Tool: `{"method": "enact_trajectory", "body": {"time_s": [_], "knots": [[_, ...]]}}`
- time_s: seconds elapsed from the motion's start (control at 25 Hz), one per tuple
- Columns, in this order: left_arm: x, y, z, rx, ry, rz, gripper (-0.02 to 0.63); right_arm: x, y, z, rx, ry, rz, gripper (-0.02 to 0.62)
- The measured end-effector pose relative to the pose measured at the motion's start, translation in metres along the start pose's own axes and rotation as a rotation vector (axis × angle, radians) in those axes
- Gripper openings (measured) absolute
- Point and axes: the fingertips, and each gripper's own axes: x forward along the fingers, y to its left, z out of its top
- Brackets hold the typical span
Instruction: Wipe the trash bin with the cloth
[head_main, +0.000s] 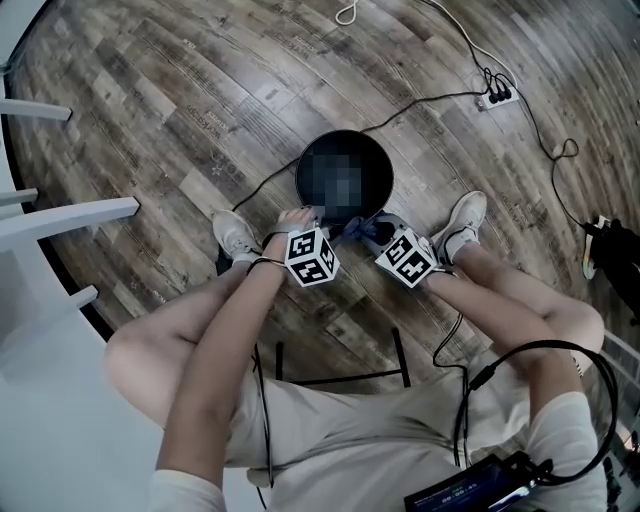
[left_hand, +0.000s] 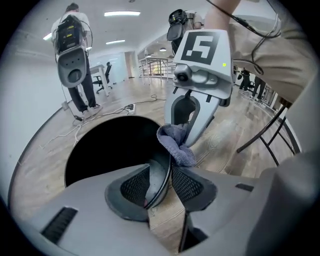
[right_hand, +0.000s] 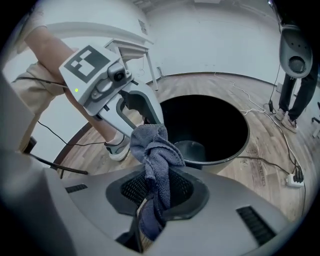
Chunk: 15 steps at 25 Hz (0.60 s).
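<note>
Two tongs met at the near rim of the trash bin (head_main: 375, 150), which stood on the floor (head_main: 200, 120) at the person's twelve o'clock, between the shoes (head_main: 235, 237). The left tongs (left_hand: 161, 186) pinched the thin rim at about seven o'clock, apparently to steady it. The right tongs (right_hand: 152, 192) were clamped on the blue cloth (right_hand: 155, 150), bunched by the rim near five o'clock. Wiping seemed barely begun: the far rim, outer wall and inside all looked left to do.
</note>
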Motion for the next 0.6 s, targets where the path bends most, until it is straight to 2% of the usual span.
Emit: {"method": "enact_trajectory", "body": {"time_s": [0.12, 0.24, 0.6], "knots": [[0.000, -0.002, -0.002, 0.057, 0.011, 0.001, 0.134, 0.012, -0.007, -0.012, -0.042, 0.038, -0.024, 0.078], [0.001, -0.003, -0.002, 0.098, 0.021, 0.007, 0.124, 0.028, -0.015, -0.026, -0.041, 0.070, -0.037, 0.078], [-0.001, 0.000, -0.002, 0.117, 0.021, 0.018, 0.120, 0.085, -0.033, -0.066, 0.003, 0.098, -0.098, 0.078]]}}
